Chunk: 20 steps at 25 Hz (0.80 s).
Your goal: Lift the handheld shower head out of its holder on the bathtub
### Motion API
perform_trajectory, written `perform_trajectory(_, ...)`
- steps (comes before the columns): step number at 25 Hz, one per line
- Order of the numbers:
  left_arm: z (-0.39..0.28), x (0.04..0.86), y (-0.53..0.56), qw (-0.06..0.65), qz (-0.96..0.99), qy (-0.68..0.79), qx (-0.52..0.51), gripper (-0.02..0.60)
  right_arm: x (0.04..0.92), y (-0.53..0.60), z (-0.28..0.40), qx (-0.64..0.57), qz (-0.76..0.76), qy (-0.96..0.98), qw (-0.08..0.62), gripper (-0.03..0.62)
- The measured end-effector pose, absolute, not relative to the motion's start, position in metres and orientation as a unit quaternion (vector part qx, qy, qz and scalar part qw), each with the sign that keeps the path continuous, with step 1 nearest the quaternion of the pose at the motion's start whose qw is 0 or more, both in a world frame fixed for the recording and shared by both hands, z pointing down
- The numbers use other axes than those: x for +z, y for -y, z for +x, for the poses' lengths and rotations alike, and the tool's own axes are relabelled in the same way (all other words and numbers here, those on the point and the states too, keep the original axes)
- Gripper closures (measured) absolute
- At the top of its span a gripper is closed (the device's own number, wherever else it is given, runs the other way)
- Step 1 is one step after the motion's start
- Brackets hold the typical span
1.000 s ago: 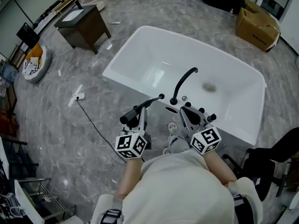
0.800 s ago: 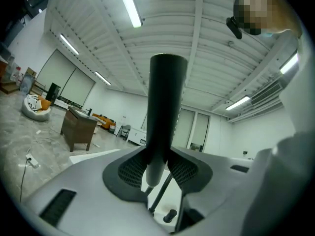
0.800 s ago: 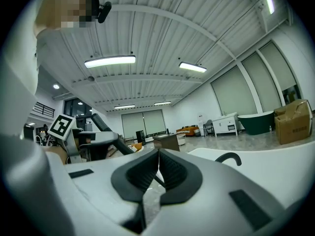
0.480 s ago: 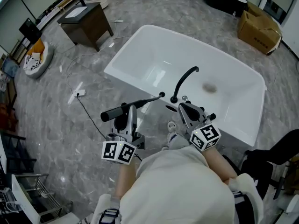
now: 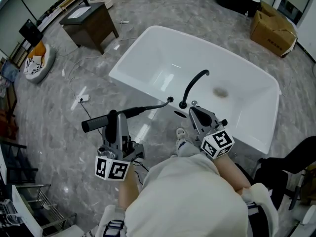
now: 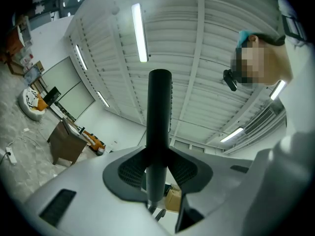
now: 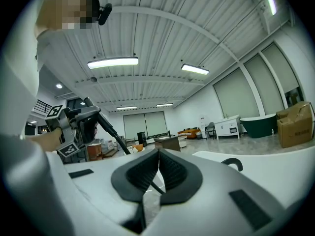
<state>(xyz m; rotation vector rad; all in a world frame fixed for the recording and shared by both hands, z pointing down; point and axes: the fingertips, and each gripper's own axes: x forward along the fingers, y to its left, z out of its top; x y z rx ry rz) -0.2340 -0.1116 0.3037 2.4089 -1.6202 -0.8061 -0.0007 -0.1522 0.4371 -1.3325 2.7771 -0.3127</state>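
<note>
Left gripper (image 5: 117, 120), clamped on the shower head (image 5: 96, 123), has swung up off the bathtub rim (image 5: 129, 56) | right gripper (image 5: 195, 113) closed, empty | if I overpull, hose (image 5: 153, 105) tautens, grip slips.

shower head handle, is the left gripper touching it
Touching. The left gripper view shows the left gripper clamped on the black shower head handle, its pads pressed against both sides.

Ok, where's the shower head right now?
Head view, left side: the shower head is clamped in the jaws of the left gripper, over the floor beside the bathtub, its far end near the faucet.
</note>
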Motion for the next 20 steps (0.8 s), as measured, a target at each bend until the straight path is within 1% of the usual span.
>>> perform_trajectory(6, -0.244, 0.29, 0.104, 0.06, 0.792, 0.527, -0.302, 0.442, 0.439, 0.153, -0.002, -0.103, -0.429, -0.897, 0.023, 0.574)
perform_trajectory(12, -0.245, 0.288, 0.106, 0.062, 0.794, 0.521, -0.308, 0.442, 0.441, 0.154, -0.005, -0.103, -0.429, -0.897, 0.021, 0.574)
perform_trajectory(17, -0.243, 0.286, 0.109, 0.066, 0.795, 0.518, -0.31, 0.442, 0.442, 0.156, -0.004, -0.092, -0.439, -0.894, -0.005, 0.574)
perform_trajectory(20, -0.243, 0.287, 0.109, 0.067, 0.795, 0.516, -0.311, 0.442, 0.444, 0.156, -0.005, -0.092, -0.441, -0.893, -0.005, 0.574)
